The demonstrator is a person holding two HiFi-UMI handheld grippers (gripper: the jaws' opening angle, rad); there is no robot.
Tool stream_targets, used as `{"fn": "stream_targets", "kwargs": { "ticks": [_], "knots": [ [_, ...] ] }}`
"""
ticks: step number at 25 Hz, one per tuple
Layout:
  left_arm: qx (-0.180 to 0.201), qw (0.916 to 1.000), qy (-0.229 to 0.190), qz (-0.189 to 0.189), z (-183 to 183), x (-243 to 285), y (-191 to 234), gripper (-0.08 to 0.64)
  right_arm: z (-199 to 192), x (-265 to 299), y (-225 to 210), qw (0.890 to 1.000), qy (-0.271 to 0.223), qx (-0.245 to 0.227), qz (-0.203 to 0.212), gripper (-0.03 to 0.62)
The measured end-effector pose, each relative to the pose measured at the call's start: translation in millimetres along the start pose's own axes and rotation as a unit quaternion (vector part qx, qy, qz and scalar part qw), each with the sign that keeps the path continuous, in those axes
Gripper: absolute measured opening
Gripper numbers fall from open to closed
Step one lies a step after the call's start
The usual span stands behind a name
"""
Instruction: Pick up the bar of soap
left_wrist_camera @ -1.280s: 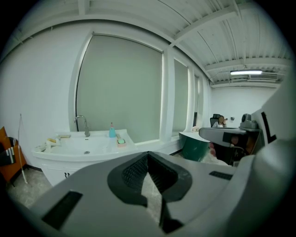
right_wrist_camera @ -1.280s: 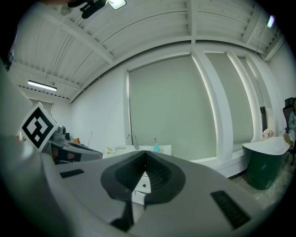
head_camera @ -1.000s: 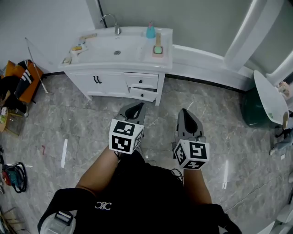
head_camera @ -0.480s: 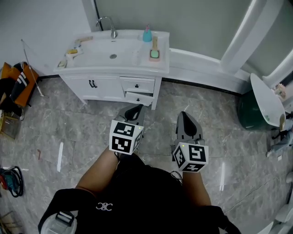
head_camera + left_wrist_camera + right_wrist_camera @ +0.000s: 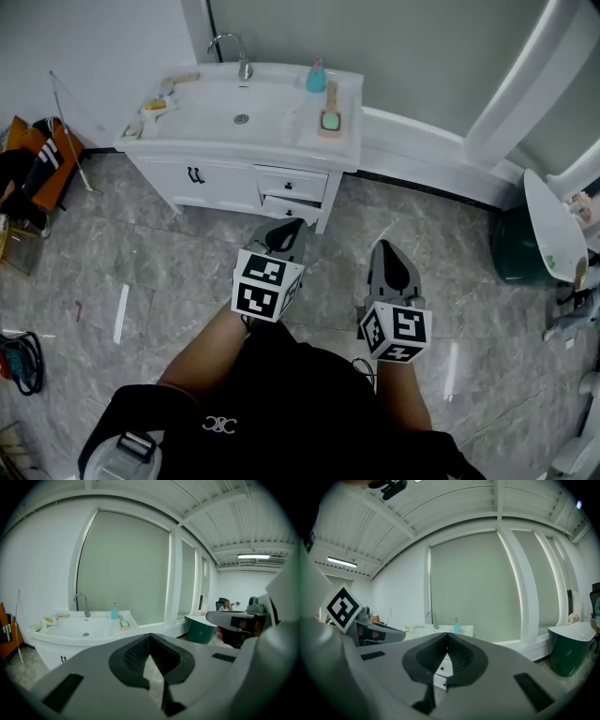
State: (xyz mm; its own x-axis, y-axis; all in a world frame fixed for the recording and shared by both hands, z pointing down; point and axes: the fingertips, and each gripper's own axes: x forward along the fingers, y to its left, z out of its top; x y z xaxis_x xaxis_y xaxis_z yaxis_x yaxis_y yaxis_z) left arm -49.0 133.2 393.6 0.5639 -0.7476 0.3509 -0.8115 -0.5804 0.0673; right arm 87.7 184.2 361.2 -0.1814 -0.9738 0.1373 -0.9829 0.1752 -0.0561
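The white vanity has a smooth, glossy surface (image 5: 281,127) with an oval basin sunk into it (image 5: 220,108). A curved chrome tap (image 5: 242,58) stands at its back edge. The vanity sits in the upper middle of the head view, with one small drawer (image 5: 292,208) standing slightly open below it. At the right end of the surface, a small rounded green bar that looks like the bar of soap (image 5: 329,120) lies in a pale pink dish (image 5: 329,132). A slim turquoise bottle (image 5: 316,77) stands just behind it. On the left rim there is a yellowish lump (image 5: 155,105), too small to identify. The floor (image 5: 141,253) is polished grey stone with pale veins. A dark green tub with a white rim (image 5: 520,248) stands at the right edge.

The left gripper (image 5: 286,231) and the right gripper (image 5: 390,255) are matt grey plastic with ribbed black pads. Each has its jaws pressed together on nothing, which their own views confirm (image 5: 150,638) (image 5: 446,637). They hover over the floor in the lower middle of the frame, well apart from the soap.

Compared with half a second ago, the vanity has slid a little to the right and down in the frame. The grippers have stayed closed in much the same pose.
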Motion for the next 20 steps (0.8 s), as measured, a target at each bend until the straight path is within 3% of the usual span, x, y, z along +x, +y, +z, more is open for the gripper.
{"fn": "stream_targets", "kwargs": {
  "ticks": [20],
  "knots": [
    [-0.006, 0.9997, 0.006, -0.024, 37, 87, 90, 0.008, 16, 131, 4, 1.0, 0.019, -0.012, -0.007, 0.006]
  ]
}}
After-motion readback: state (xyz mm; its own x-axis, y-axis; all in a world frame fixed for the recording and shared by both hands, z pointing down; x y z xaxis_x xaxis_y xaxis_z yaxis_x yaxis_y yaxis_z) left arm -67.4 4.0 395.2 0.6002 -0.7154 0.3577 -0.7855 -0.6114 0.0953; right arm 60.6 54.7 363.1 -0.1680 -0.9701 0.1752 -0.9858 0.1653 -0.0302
